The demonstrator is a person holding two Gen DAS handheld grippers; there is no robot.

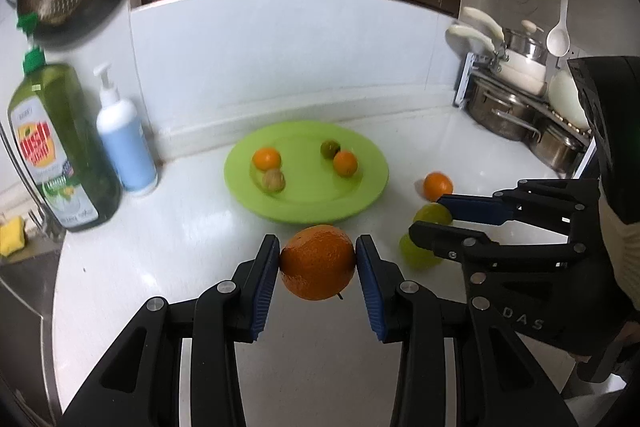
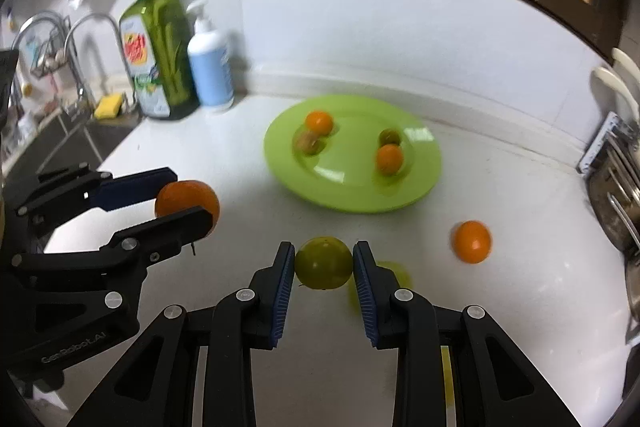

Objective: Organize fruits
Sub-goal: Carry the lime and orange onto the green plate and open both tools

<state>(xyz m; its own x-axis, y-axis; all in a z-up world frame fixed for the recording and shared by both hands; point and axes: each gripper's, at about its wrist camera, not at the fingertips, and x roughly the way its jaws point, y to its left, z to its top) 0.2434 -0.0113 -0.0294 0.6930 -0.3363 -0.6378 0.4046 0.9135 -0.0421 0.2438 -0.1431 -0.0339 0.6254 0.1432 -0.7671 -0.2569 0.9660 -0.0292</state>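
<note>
left wrist view: left gripper (image 1: 317, 263), fingers clamped on large orange (image 1: 318, 262), above white counter (image 1: 192, 235), short of green plate (image 1: 256, 195). right gripper (image 2: 324, 263), fingers clamped on green fruit (image 2: 323, 262). plate contents: two small oranges, one dark green fruit, one brownish fruit. loose orange (image 2: 471, 241) on counter, right of plate.

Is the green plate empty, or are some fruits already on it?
Not empty. The green plate holds four small fruits: two oranges, one dark green fruit and one brownish one.
</note>
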